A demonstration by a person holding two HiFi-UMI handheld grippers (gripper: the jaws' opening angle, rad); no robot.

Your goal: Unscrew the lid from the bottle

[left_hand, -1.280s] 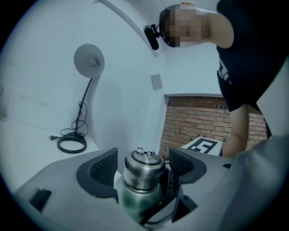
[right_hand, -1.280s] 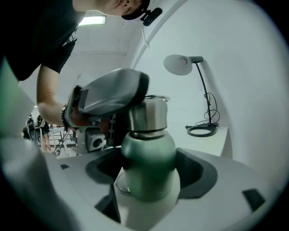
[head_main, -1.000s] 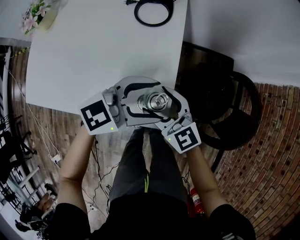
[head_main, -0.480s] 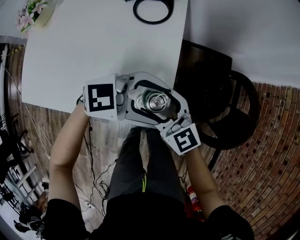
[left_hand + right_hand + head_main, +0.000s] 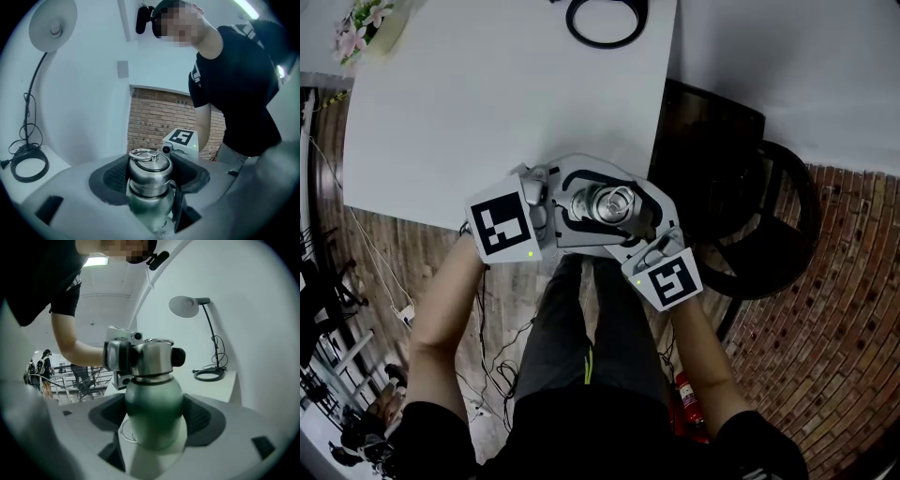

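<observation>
The jaws of the left gripper (image 5: 151, 182) have just been closing, and the round brushed-steel lid (image 5: 149, 166) stands between them, with the dark pads appearing to meet its sides. The jaws of the right gripper (image 5: 157, 422) are clamped lower down on the green metal bottle (image 5: 153, 394). The split looks deliberate: one hand pins the body so it cannot spin, while the other takes only the cap and can roll about the bottle's upright axis. The two grippers come in from opposite sides and lie nearly level, so each pair of pads crosses the bottle squarely without getting in the other's way. The bottle is upright at the near edge of the white counter (image 5: 487, 103), close to the person's body. Whether its base rests on anything cannot be seen. The lid sits down on the neck, so the unscrewing is probably not finished. Smooth steel may slip under a light grip.
</observation>
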